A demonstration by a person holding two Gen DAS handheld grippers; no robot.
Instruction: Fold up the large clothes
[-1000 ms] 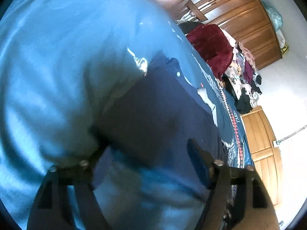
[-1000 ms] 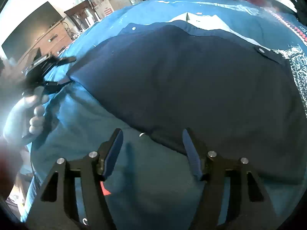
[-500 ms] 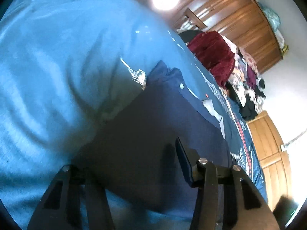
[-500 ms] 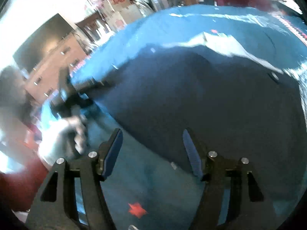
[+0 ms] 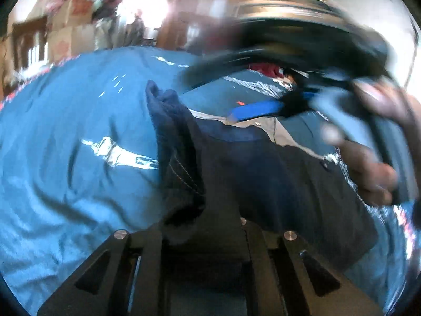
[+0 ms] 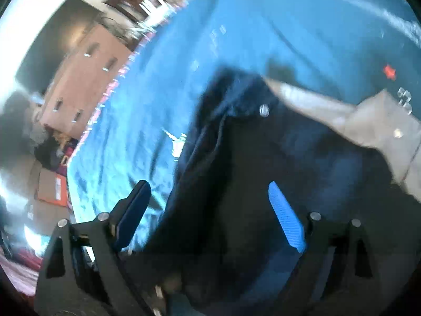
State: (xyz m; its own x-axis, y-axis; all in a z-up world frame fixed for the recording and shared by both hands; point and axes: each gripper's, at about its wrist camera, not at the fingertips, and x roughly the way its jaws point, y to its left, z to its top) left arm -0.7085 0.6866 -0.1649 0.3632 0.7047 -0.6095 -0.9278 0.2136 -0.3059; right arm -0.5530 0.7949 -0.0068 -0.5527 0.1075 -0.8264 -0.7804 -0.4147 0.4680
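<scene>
Basically a bed with a shiny, wrinkled blue bedspread [image 5: 65,121], wooden furniture and cardboard boxes [image 5: 68,34] behind. Dark navy garment [image 5: 263,179] lies on it, stitched edge bunched. Left claw [image 5: 202,226] pinches that fabric; right claw [image 6: 208,210] spread above it.

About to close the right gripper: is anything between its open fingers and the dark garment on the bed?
Nothing visible does. The right gripper is open, its fingers straddling the edge of the navy garment on the blue bedspread. The left gripper already has cloth bunched between its fingers.
</scene>
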